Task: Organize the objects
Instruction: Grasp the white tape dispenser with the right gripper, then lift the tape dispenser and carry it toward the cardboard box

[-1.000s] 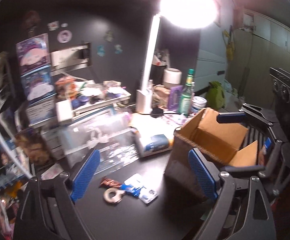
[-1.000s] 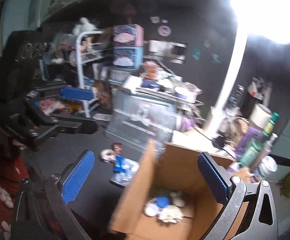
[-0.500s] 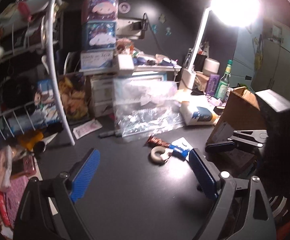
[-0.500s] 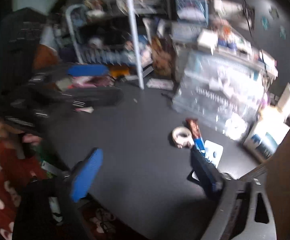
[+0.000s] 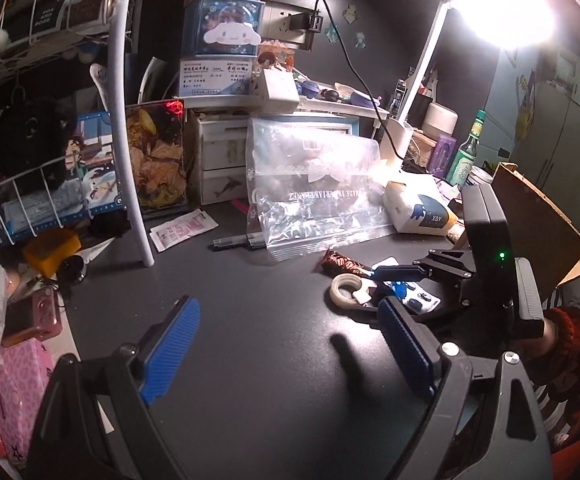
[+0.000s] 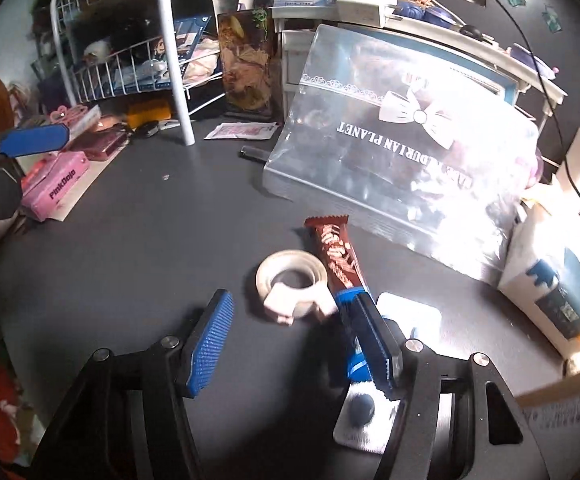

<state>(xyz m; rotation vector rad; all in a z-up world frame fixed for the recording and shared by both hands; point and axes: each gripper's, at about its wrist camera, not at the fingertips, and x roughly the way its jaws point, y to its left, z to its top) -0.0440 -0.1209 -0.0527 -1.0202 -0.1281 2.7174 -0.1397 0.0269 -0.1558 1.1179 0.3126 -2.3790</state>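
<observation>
A white tape roll (image 6: 292,283) lies on the black desk (image 6: 149,248), with a brown snack bar (image 6: 334,250) and a blue-and-white blister pack (image 6: 364,412) beside it. My right gripper (image 6: 296,342) is open and low over the desk, just short of the tape roll; its right finger overlaps the blue packet. In the left wrist view the tape roll (image 5: 346,291) and snack bar (image 5: 340,264) lie at right, with the right gripper (image 5: 378,292) reaching over them. My left gripper (image 5: 285,354) is open and empty above bare desk. The cardboard box (image 5: 538,224) stands at far right.
A clear plastic bag (image 6: 402,152) leans against white drawers (image 5: 219,160) at the back. A tissue pack (image 6: 550,276) lies at right, a pen (image 5: 233,242) by the bag. A white wire rack (image 6: 129,68) and pink items (image 6: 55,184) crowd the left. A desk lamp (image 5: 502,8) glares.
Both grippers swung left, away from the cardboard box. The right gripper dropped low toward the tape roll and packets. The left gripper now faces the bare middle of the desk.
</observation>
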